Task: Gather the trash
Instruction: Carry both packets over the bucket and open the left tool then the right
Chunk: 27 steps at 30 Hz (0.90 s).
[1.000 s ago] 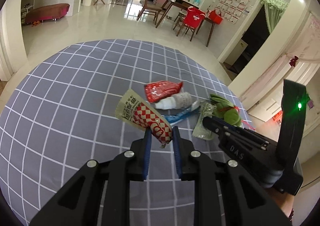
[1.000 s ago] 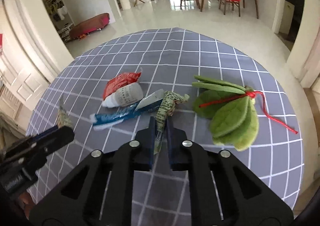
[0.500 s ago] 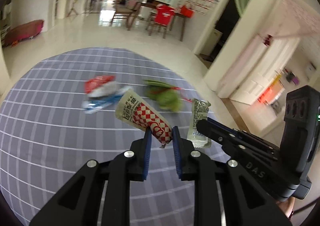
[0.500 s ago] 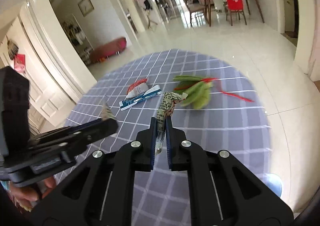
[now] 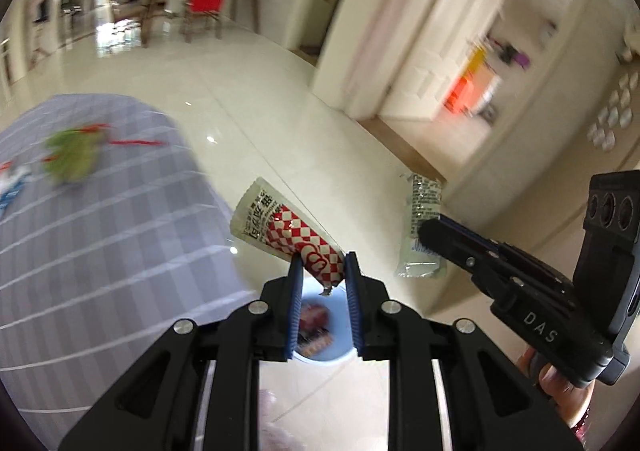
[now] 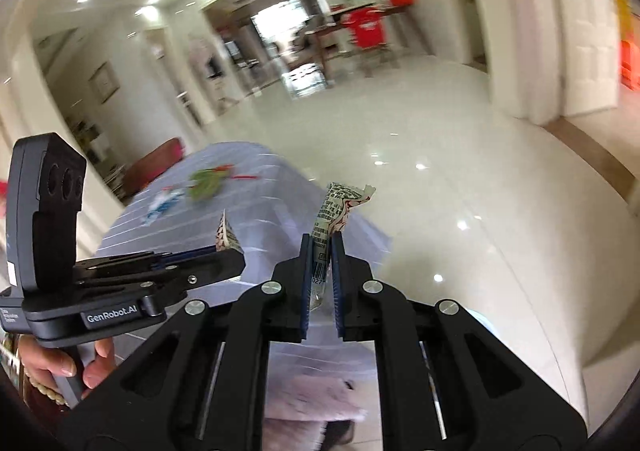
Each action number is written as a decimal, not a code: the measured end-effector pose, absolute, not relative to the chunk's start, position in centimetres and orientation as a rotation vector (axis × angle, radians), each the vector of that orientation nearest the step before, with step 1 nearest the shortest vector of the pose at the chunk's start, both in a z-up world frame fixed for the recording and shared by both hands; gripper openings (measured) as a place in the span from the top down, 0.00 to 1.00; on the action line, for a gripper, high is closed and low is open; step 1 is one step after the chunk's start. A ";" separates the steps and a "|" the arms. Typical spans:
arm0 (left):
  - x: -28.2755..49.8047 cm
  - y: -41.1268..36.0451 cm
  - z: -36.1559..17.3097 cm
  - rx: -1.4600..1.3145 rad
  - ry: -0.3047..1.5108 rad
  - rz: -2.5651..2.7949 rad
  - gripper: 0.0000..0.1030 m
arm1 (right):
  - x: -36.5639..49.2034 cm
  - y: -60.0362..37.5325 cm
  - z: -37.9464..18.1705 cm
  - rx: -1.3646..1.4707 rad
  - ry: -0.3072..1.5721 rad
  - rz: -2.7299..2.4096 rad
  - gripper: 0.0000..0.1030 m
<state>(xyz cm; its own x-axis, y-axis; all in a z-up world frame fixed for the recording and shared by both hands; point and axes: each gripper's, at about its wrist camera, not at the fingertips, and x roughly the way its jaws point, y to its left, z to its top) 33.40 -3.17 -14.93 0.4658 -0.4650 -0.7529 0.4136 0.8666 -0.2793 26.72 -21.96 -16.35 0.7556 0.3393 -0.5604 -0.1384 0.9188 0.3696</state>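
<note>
My left gripper [image 5: 321,265] is shut on a red-and-white checkered snack wrapper [image 5: 286,229] and holds it past the table's right edge, above a light blue bin [image 5: 320,331] on the floor that has trash in it. My right gripper [image 6: 320,247] is shut on a crumpled pale printed wrapper [image 6: 334,211], which also shows in the left wrist view [image 5: 420,227]. The left gripper and the tip of its wrapper [image 6: 226,233] appear at the left of the right wrist view.
The grey checked table [image 5: 100,231] lies to the left, with a green plush leaf toy [image 5: 72,153] and a blue wrapper [image 5: 10,181] still on it. Glossy tiled floor [image 5: 320,131] surrounds it. A pink fuzzy slipper [image 6: 316,399] shows below the right gripper.
Both grippers have swung right, away from the table top and out over the floor, each still holding its wrapper. The blue bin has come into view under the left gripper.
</note>
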 end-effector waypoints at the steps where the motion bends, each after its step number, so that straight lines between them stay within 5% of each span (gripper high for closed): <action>1: 33.5 -5.0 -15.6 -0.047 0.961 -0.560 0.81 | 26.3 -23.4 -16.9 0.333 0.668 0.240 0.91; 6: 34.3 -11.2 -18.4 -0.001 1.026 -0.623 0.77 | 25.2 -28.7 -19.3 0.389 0.673 0.145 0.91; 10: 35.4 -13.6 -20.3 0.038 1.092 -0.587 0.39 | 24.3 -31.8 -20.8 0.424 0.686 0.084 0.91; 27: 35.7 -12.9 -20.7 0.052 1.091 -0.539 0.38 | 24.7 -32.0 -22.7 0.459 0.710 0.112 0.91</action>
<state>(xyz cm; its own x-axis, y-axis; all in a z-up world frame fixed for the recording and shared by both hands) 35.73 -12.90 -20.74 0.3463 -0.3902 -0.8531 0.4403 0.8706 -0.2195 24.75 -32.03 -22.68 0.7572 0.2520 -0.6026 0.0547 0.8949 0.4430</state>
